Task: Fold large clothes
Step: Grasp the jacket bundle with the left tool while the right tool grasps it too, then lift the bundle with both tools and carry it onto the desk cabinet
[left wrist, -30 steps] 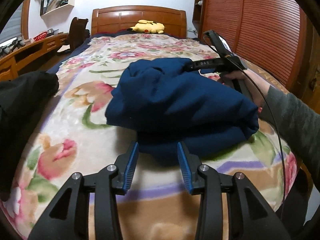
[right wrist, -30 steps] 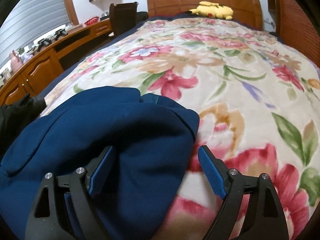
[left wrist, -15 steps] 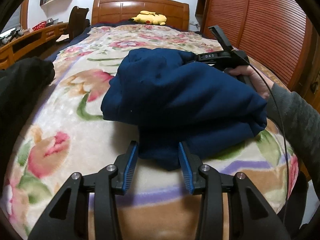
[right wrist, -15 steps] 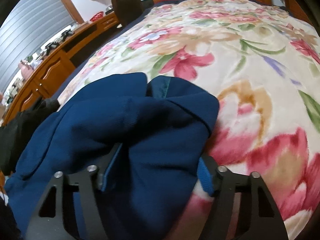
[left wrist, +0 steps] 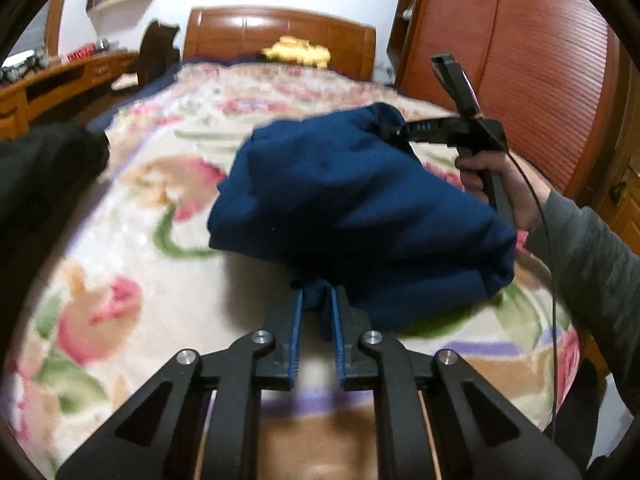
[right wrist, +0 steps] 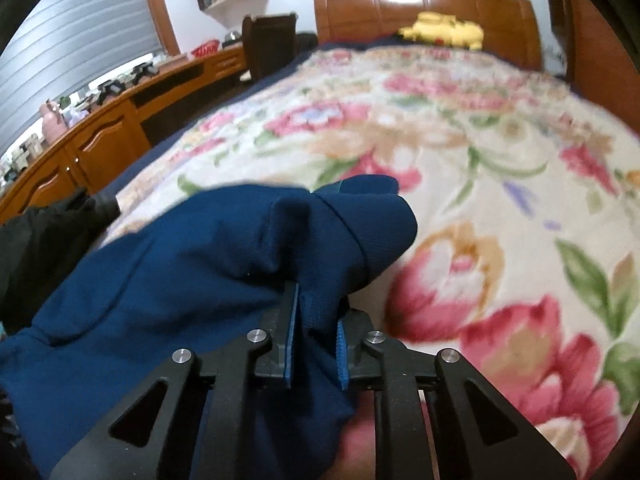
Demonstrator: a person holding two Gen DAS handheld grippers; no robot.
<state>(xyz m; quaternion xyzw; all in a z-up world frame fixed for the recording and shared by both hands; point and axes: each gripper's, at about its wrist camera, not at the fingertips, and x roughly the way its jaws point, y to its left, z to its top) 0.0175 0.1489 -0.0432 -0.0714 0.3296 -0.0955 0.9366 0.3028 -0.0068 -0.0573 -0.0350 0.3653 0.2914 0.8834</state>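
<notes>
- Blue garment (left wrist: 352, 208) sits bunched in a thick lump on the floral blanket (left wrist: 120, 264), at the near end of the bed, slightly right of centre in the left wrist view.
- Left gripper (left wrist: 316, 312): jaws closing, a small tuck of the garment's near hem between the blue pads. Reads as a pinch on cloth.
- Right gripper (right wrist: 316, 328): jaws closing too, a ridge of blue fabric standing up between the pads. In the left view it bites the far right top of the lump, with the person's hand (left wrist: 496, 184) on the handle.
- Key relation: the two grips sit at opposite ends of the lump, left one near and low, right one far, right and higher. The lump's long axis runs roughly between them, near-left to far-right.
- Judgement: the coming move depends on drawing those two points apart along that axis so the cloth opens flat. Neither hand is spare; both are at the cloth.
- Risk, as judged: either bite may have caught several layers, so the lump could lift whole instead of unfolding.
- Open blanket lies to the far side and to the left, room to spread.
- Dark clothing pile (left wrist: 44, 184) at the left edge, apart from the blue garment.
- Writing: pale letters on the right gripper's body in the left view, possibly "DAS", too blurred to confirm. No other legible labels.
- Yellow plush toy (right wrist: 444, 30) lies by the headboard, well apart.
</notes>
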